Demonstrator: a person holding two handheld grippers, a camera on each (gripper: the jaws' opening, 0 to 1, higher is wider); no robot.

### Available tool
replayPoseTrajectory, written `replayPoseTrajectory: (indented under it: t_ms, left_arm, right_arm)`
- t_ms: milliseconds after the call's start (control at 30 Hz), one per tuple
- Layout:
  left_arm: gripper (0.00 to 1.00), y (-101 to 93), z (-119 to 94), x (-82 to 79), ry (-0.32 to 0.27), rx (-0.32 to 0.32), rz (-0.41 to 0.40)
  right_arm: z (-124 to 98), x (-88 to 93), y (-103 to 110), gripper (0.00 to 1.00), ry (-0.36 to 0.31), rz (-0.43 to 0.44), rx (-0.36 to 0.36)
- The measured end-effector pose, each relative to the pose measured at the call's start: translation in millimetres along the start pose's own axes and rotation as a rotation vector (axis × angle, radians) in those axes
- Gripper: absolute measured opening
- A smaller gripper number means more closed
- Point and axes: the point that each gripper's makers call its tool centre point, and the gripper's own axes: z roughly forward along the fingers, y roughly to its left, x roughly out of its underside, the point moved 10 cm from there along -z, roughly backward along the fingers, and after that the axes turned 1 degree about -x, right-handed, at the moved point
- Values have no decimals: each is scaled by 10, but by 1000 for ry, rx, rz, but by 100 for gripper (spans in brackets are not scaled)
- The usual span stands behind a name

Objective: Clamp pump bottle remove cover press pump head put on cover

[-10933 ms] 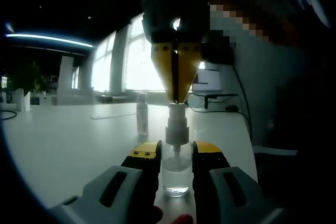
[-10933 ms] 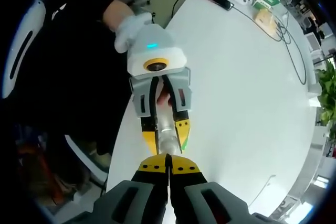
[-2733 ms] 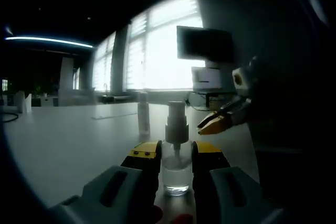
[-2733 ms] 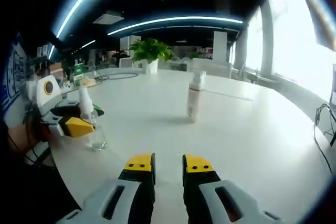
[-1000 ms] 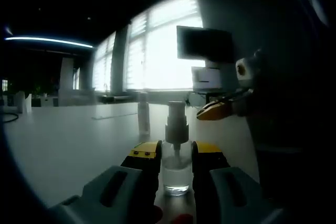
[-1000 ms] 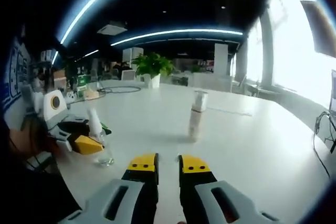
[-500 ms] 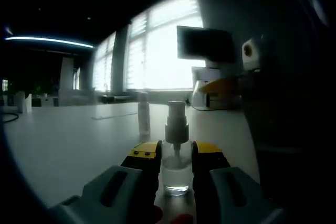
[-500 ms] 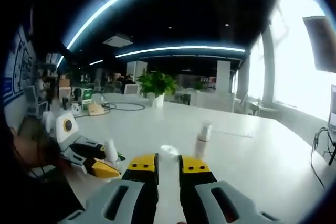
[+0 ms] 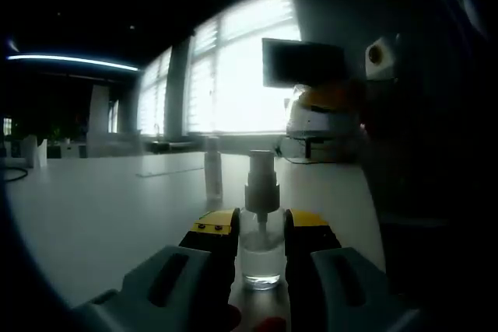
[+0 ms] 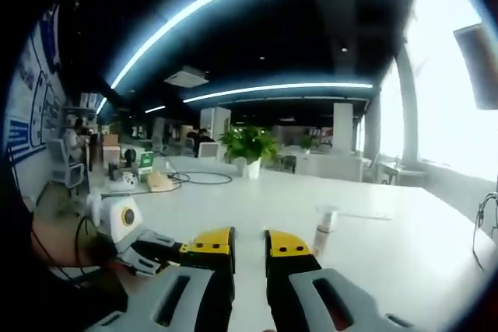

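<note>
A small clear pump bottle (image 9: 261,258) stands on the white table (image 9: 109,207). My left gripper (image 9: 261,225) is shut on its body, and the white pump head (image 9: 261,175) rises bare above the jaws. My right gripper (image 9: 323,99) hangs in the air up and to the right of the pump head, apart from it. In the right gripper view, my right gripper (image 10: 249,242) has its jaws a narrow gap apart with nothing between them. The left gripper (image 10: 140,248) lies low on the left there, and the bottle it holds is hidden behind my right jaw.
A second slim bottle (image 9: 211,169) (image 10: 323,227) stands farther out on the table. A dark monitor (image 9: 303,64) is behind to the right. A potted plant (image 10: 250,149) and cables (image 10: 198,179) sit at the table's far side. A person's dark sleeve fills the right of the left gripper view.
My right gripper has risen from about pump-head height to well above it, and its view has tilted up over the table. The left gripper and bottle have not moved.
</note>
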Motion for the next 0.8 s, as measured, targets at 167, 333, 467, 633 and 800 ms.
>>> replayPoseTrajectory:
  t_ms: [167, 333, 467, 633, 800]
  left_arm:
    - [15, 0, 0, 2, 0, 0, 0]
    - [15, 13, -1, 8, 0, 1, -3]
    - [15, 17, 0, 10, 0, 1, -4]
    - [15, 21, 0, 14, 0, 1, -5]
    - [15, 18, 0, 12, 0, 2, -6]
  right_arm:
    - [15, -11, 42, 10, -9, 7, -14]
    - [43, -35, 121, 10, -18, 23, -38]
    - [88, -28, 204, 10, -20, 23, -60]
    - [126, 6, 249, 10, -3, 12, -78]
    - [116, 1, 248, 10, 6, 15, -94]
